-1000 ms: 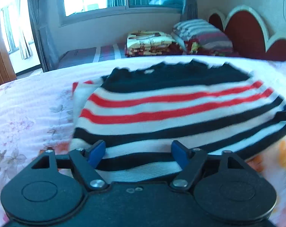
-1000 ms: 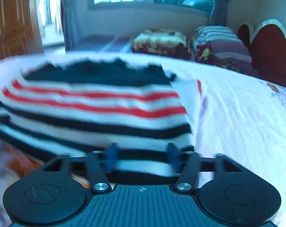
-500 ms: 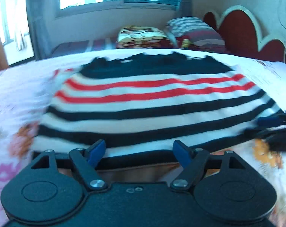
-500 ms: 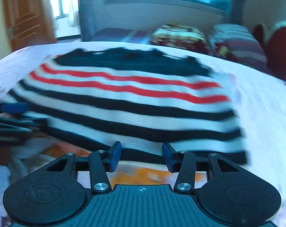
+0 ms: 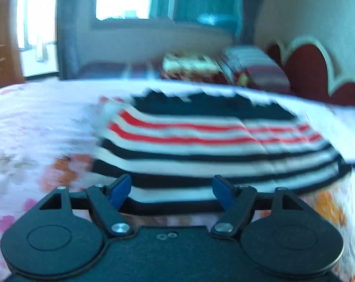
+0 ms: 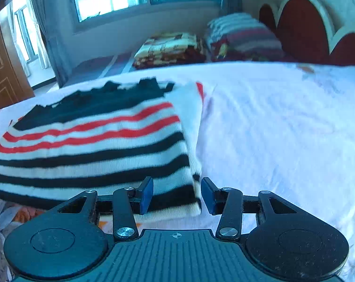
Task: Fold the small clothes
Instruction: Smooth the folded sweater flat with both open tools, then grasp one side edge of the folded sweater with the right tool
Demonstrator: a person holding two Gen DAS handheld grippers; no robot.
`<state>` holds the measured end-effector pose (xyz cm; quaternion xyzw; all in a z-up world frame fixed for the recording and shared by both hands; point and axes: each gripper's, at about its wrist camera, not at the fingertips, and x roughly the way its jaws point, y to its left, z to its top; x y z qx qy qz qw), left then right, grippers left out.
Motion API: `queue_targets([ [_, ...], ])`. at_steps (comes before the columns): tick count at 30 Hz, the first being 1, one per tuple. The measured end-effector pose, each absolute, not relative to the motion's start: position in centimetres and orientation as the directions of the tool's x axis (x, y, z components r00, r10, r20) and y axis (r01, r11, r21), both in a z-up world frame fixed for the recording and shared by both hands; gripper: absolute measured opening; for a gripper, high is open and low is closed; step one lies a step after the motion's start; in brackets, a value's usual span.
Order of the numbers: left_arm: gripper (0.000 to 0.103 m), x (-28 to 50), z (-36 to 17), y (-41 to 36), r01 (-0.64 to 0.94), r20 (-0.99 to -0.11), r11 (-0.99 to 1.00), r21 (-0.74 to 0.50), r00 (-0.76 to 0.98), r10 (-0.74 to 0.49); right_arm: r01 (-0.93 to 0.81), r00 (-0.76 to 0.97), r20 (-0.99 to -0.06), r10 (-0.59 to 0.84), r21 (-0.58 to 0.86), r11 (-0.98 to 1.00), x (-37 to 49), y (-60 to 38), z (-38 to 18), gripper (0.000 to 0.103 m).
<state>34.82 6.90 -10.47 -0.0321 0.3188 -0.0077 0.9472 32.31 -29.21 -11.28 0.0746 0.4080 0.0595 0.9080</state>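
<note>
Striped sweater [image 6: 95, 145] flat on the bed [image 6: 283, 129], sides seemingly tucked in, lengthwise fold probably left. Left claw [image 5: 171, 189] wide, closing at the hem, gripping nothing. Right claw [image 6: 177, 196] closing around the near corner, not yet pinching.

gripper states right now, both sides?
Left gripper: open, closing, striped sweater hem between its pads, not gripped.
Right gripper: open, closing around the sweater's near corner, not pinched.

Left wrist view: motion-blurred throughout; sweater [image 5: 212, 145] stripe edges smeared, bedspread [image 5: 36, 136] print unreadable. Right wrist view: sweater's left part cut off by frame edge. Left tool [image 5: 171, 188] pad contact with hem indeterminate.
</note>
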Motion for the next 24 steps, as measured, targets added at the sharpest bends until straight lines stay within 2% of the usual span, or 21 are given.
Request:
queue_targets([
  [1,0.074,34.7,-10.4,7.7,-0.033,-0.601,0.997,-0.071,0.799,-0.016,-0.061,0.653,-0.734,0.187,0.196,0.979,32.1,-29.2,-11.5,0.026],
  [2,0.073,34.9,-10.8,8.4,-0.048,-0.622,0.995,-0.082,0.783,-0.014,-0.072,0.650,-0.737,0.186,0.184,0.980,32.0,-29.1,-11.6,0.022],
  [3,0.071,35.4,-11.4,9.0,-0.059,-0.657,0.994,-0.088,0.753,-0.014,-0.085,0.649,-0.739,0.181,0.166,0.983,31.6,-29.1,-11.8,0.013],
  [4,0.068,35.8,-11.8,9.4,-0.064,-0.674,0.994,-0.090,0.738,-0.014,-0.088,0.645,-0.741,0.185,0.168,0.982,31.5,-29.3,-11.9,0.011],
  [6,0.069,36.2,-11.9,9.7,-0.085,-0.691,0.995,-0.043,0.722,0.031,-0.089,0.640,-0.743,0.198,0.184,0.979,31.1,-30.1,-12.2,0.008],
  [7,0.069,36.5,-12.0,10.1,-0.112,-0.707,0.993,-0.036,0.705,0.053,-0.096,0.638,-0.745,0.196,0.175,0.980,30.7,-30.2,-12.1,0.008],
  [9,0.070,36.5,-12.5,11.7,-0.149,-0.716,0.980,-0.130,0.698,0.011,-0.115,0.642,-0.745,0.183,0.143,0.983,30.0,-29.9,-12.2,0.008],
  [12,0.072,36.3,-12.7,11.5,-0.121,-0.709,0.989,-0.082,0.705,0.028,-0.098,0.635,-0.754,0.169,0.138,0.986,30.4,-29.5,-12.4,0.008],
  [17,0.072,36.2,-12.0,12.2,-0.146,-0.713,0.984,-0.103,0.701,0.029,-0.128,0.635,-0.754,0.168,0.112,0.985,29.9,-29.8,-11.4,0.007],
  [20,0.073,36.2,-12.4,12.7,-0.145,-0.717,0.988,-0.050,0.694,0.065,-0.128,0.617,-0.770,0.164,0.108,0.986,30.4,-30.0,-12.0,0.007],
  [23,0.074,36.2,-12.1,13.0,-0.153,-0.718,0.986,-0.064,0.694,0.061,-0.123,0.613,-0.776,0.147,0.090,0.988,30.9,-29.6,-11.8,0.008],
  [24,0.074,36.0,-11.8,12.6,-0.152,-0.710,0.988,-0.035,0.699,0.082,-0.099,0.646,-0.752,0.131,0.087,0.991,30.6,-29.6,-10.9,0.008],
])
